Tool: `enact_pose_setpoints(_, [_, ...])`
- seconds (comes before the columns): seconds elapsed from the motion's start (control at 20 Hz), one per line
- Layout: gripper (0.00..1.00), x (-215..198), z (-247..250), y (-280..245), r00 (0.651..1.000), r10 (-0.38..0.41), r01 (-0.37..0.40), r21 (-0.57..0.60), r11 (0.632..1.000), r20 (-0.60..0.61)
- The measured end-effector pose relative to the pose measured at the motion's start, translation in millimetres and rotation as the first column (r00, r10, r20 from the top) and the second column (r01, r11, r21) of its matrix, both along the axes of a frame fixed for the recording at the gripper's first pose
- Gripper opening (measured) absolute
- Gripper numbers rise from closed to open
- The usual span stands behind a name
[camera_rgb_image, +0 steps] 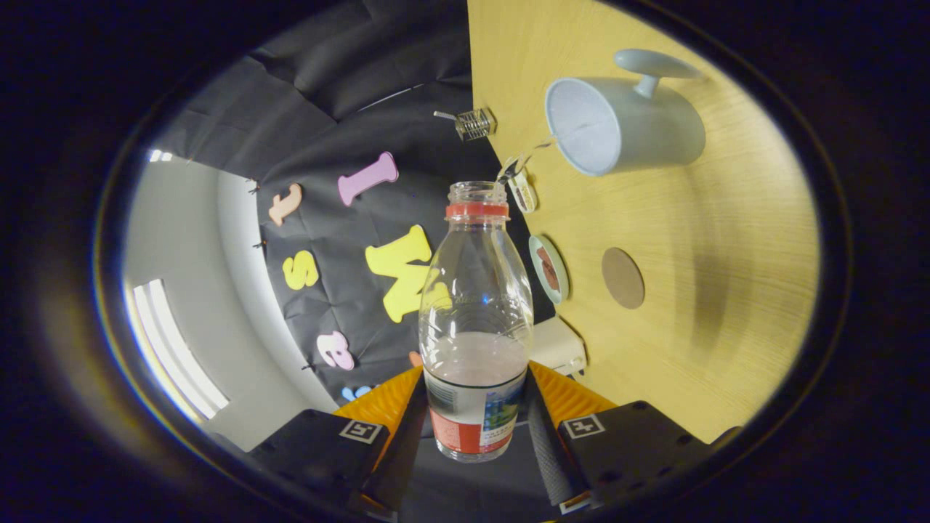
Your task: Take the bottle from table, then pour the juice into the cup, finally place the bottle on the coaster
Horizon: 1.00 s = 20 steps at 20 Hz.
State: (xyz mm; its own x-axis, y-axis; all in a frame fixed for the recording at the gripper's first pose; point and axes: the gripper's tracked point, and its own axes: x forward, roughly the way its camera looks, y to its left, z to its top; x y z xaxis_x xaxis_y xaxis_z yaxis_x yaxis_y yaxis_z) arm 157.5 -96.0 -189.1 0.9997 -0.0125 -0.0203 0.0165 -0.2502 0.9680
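Note:
My gripper (476,428) is shut on the lower, labelled part of a clear plastic bottle (476,305); both fingers press its sides. The whole view is rolled, so the wooden table (726,290) stands like a wall beside the bottle. The bottle has a red neck ring, no cap, and a little pale liquid near its base. A thin clear stream runs from its mouth toward the rim of the light blue-grey cup (625,123), which has a handle on its far side. The round brown coaster (623,277) lies on the table between the cup and my fingers.
A small round dish with a pale green rim (549,267) and a white box (558,345) sit at the table's edge close to the bottle. A small clear container (475,123) stands at the table's far edge. A small tag-like item (522,190) lies near the bottle mouth.

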Motion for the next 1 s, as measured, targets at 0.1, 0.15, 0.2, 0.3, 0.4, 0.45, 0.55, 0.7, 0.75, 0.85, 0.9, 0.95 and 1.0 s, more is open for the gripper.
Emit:
enact_pose_setpoints(0.1, [0.75,1,3,-1,1.0,-0.003,0.003,0.019,1.0,0.002])
enact_pose_setpoints(0.15, [0.75,1,5,-2,1.0,-0.006,0.006,0.026,1.0,0.003])
enact_pose_setpoints(0.2, [0.75,2,6,-2,1.0,-0.009,0.009,0.033,0.999,0.004])
enact_pose_setpoints(0.3, [0.75,2,8,-3,1.0,-0.012,0.012,0.047,0.999,0.004])
enact_pose_setpoints(0.4, [0.75,3,12,-4,1.0,-0.02,0.02,0.065,0.998,0.009])
enact_pose_setpoints(0.45, [0.75,5,15,-7,0.999,-0.03,0.029,0.083,0.996,0.014])
enact_pose_setpoints(0.55, [0.75,8,20,-10,0.999,-0.04,0.038,0.117,0.992,0.015])
enact_pose_setpoints(0.7, [0.75,12,24,-14,0.999,-0.046,0.042,0.142,0.989,0.023])
enact_pose_setpoints(0.75, [0.75,13,27,-15,0.998,-0.049,0.044,0.148,0.988,0.026])
enact_pose_setpoints(0.85, [0.75,13,33,-16,0.998,-0.054,0.047,0.164,0.985,0.037])
enact_pose_setpoints(0.9, [0.75,15,35,-16,0.998,-0.054,0.047,0.174,0.984,0.041])
enact_pose_setpoints(0.95, [0.75,14,38,-17,0.998,-0.055,0.046,0.185,0.982,0.043])
enact_pose_setpoints(1.0, [0.75,14,40,-17,0.998,-0.052,0.043,0.193,0.98,0.043])
